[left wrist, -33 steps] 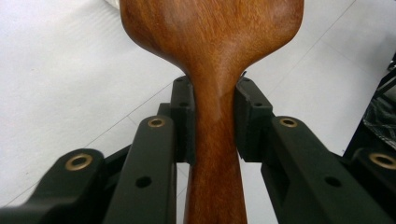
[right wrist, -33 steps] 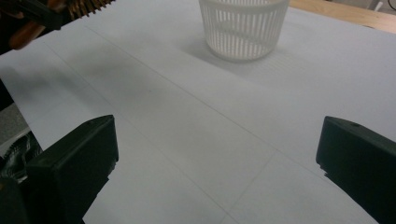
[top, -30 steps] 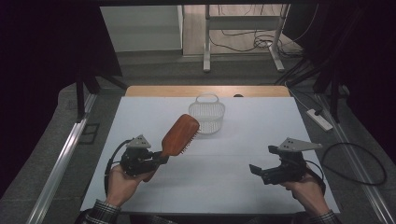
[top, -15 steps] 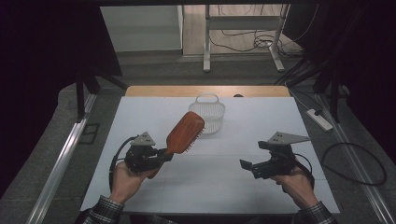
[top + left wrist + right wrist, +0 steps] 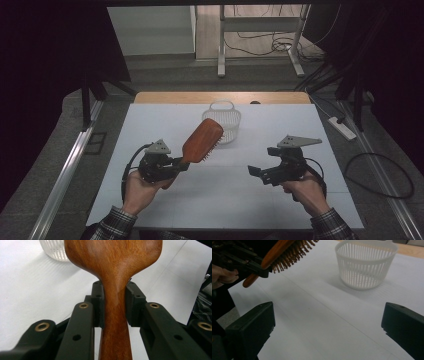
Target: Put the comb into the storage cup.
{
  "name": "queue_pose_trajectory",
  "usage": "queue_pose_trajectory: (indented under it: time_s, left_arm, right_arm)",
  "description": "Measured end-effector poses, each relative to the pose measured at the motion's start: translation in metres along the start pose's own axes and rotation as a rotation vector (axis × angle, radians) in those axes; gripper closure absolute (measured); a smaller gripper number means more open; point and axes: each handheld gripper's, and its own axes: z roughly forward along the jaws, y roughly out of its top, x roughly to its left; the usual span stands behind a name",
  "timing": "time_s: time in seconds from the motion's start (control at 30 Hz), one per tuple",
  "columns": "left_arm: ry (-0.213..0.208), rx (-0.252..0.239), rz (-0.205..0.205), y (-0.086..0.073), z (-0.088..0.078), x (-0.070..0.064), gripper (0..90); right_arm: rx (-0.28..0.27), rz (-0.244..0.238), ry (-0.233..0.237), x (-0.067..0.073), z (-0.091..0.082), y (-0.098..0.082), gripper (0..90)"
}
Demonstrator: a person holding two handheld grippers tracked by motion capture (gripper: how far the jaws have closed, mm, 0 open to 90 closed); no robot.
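The left gripper (image 5: 181, 164) grips the brush (image 5: 202, 140) by its handle, lifted near the basket (image 5: 224, 121); placing it remains. The right gripper's (image 5: 255, 172) fingers are open, empty.

Right gripper (image 5: 257, 173) shifted left toward table centre, hairbrush (image 5: 202, 141) head edged nearer the basket (image 5: 226, 116)

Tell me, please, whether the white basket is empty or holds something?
Empty: through the slatted wall of the white basket the right gripper view shows nothing inside, and the hairbrush is outside it.
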Motion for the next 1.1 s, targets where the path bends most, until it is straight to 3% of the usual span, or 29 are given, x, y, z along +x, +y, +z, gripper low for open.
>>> queue_pose_trajectory:
  time_s: [0.3, 0.5, 0.97, 1.1]
  left_arm:
    - [0.001, -0.001, 0.022, 0.007, 0.006, -0.003, 72.1]
    - [0.007, -0.011, 0.031, 0.012, 0.010, -0.006, 72.1]
    - [-0.008, -0.017, 0.043, 0.014, 0.017, -0.012, 72.1]
    - [-0.009, -0.021, 0.042, 0.014, 0.017, -0.012, 72.1]
  right_arm:
    - [-0.013, -0.023, 0.009, 0.003, 0.010, 0.008, 0.0]
    - [-0.011, -0.008, 0.014, 0.005, 0.018, 0.015, 0.0]
    - [0.013, 0.006, 0.081, 0.012, 0.037, 0.025, 0.0]
    - [0.017, 0.031, 0.100, 0.011, 0.043, 0.028, 0.0]
